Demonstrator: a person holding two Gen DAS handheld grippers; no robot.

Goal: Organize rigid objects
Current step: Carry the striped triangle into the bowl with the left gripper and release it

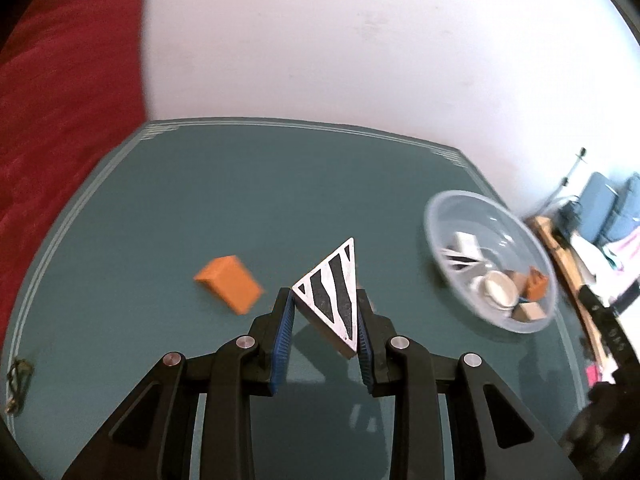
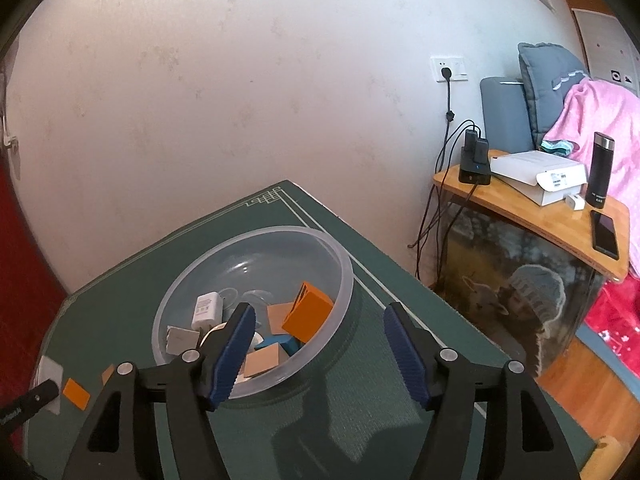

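we had the left gripper [image 1: 326,312] clamped on a triangular block with black and white stripes [image 1: 334,286], its blue pads tight on both slanted edges, the piece lifted clear of the green table [image 1: 160,208]. the clear plastic bowl [image 1: 436,216] stood to the right, near the table's right edge, already holding an orange box, a white charger, tan blocks and a small cup. one orange block [image 1: 228,282] lay loose on the table, left of the held piece. our right gripper [image 2: 318,354] hung over the bowl's near rim, fingers wide, nothing between them. we judged the step to be carrying the triangle to the bowl; next called for swinging right, over the rim, then letting go.
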